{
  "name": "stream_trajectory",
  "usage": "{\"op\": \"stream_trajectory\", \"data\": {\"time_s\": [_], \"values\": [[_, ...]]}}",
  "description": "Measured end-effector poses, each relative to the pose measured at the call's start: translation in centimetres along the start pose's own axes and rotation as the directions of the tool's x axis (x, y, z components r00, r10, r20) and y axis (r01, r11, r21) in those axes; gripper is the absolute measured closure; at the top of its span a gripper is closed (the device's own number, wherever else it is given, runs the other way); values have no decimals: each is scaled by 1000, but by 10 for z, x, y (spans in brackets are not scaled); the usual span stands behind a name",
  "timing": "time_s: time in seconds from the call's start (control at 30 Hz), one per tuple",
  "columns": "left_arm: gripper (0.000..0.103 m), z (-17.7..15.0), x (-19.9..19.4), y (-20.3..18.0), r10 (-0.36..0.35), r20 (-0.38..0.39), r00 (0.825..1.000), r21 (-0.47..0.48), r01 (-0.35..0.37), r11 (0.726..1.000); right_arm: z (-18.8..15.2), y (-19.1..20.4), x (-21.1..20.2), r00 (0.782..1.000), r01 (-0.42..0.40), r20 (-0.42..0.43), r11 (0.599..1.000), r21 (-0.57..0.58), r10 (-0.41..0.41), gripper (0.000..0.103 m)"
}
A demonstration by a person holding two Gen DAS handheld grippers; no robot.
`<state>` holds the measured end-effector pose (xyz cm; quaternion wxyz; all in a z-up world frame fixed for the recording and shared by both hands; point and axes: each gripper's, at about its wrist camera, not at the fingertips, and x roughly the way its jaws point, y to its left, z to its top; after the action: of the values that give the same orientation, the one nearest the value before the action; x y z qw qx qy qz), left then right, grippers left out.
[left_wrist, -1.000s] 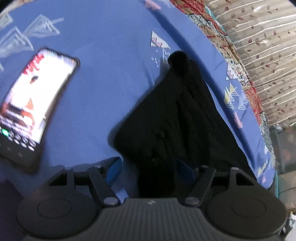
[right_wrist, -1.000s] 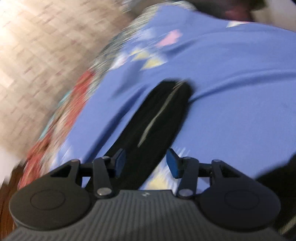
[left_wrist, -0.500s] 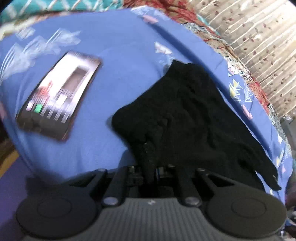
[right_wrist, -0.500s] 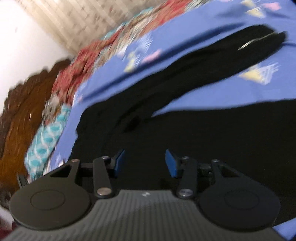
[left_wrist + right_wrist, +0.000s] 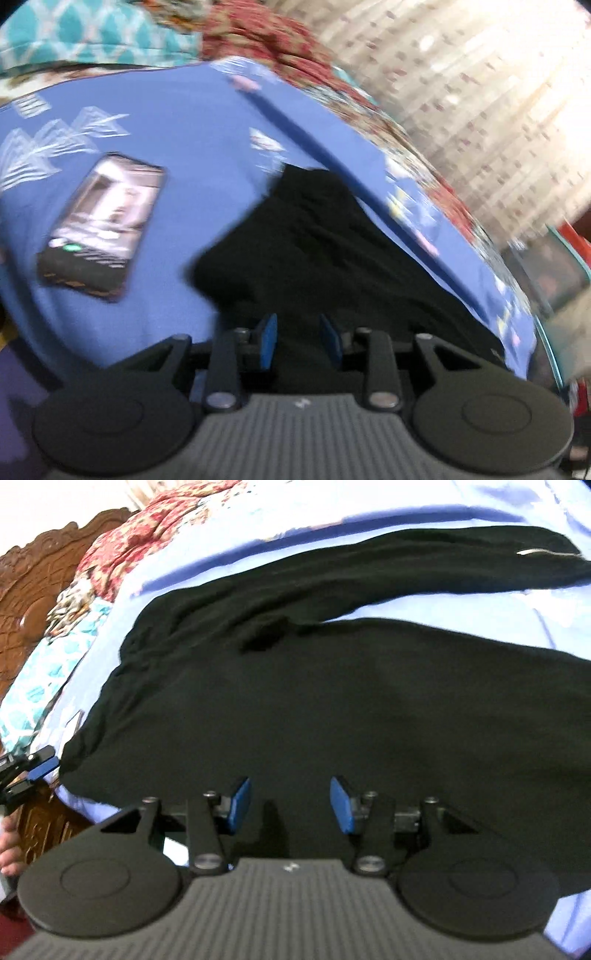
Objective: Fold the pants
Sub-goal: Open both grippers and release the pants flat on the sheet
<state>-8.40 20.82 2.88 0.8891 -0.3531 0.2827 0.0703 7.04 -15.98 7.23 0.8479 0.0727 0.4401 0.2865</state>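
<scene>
Black pants (image 5: pixel 314 701) lie spread on a blue patterned bedsheet (image 5: pixel 480 602), the two legs running to the right, one with a thin white stripe. My right gripper (image 5: pixel 290 805) is open and empty, just above the near pant leg. In the left wrist view the pants (image 5: pixel 321 251) show waist end toward me. My left gripper (image 5: pixel 298 341) is open with blue pads, holding nothing, over the waist edge. The left gripper also shows in the right wrist view (image 5: pixel 35 771) at the waist corner.
A phone (image 5: pixel 103 225) with a lit screen lies on the sheet (image 5: pixel 177 147) left of the pants. A red floral cover and teal pillow (image 5: pixel 85 33) lie behind. A carved wooden headboard (image 5: pixel 33 590) stands at the left. The bed edge runs along the right in the left wrist view.
My left gripper shut on the pants' waist edge, then opened and let it go. My right gripper swung from the leg end to over the spread pants, staying open.
</scene>
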Motion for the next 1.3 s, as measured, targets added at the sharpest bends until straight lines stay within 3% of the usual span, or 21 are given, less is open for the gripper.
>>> {"op": "stream_trajectory", "data": {"time_s": [0.13,0.23,0.37,0.7,0.9,1.0,1.07,1.13,1.3], "values": [[76,-11,28,-33,-27,-72,997,101,34,994,-6,-5,-2,999,24,27,999,27,-25,53],[76,-26,47,-49,4,-130,991,153,16,988,-18,-8,6,999,47,13,998,35,-48,53],[77,-45,70,-45,77,-226,971,160,-41,986,-28,-13,23,997,63,-40,994,93,-60,53],[72,-55,72,-49,90,-211,973,160,-57,985,-41,-41,10,999,-31,15,975,218,28,49],[55,-55,71,-53,88,-212,973,135,-60,989,-46,-51,5,996,-83,60,957,277,70,49],[41,-52,75,-57,82,-225,971,132,-53,990,-48,-57,3,993,-107,75,950,294,88,48],[22,-54,77,-62,68,-240,968,154,-31,988,-49,-60,2,991,-124,84,944,306,103,45],[11,-56,79,-66,51,-254,966,166,-8,986,-49,-60,2,990,-136,86,941,309,115,43],[4,-56,82,-64,26,-261,965,145,12,989,-47,-59,3,988,-149,81,946,287,131,37]]}}
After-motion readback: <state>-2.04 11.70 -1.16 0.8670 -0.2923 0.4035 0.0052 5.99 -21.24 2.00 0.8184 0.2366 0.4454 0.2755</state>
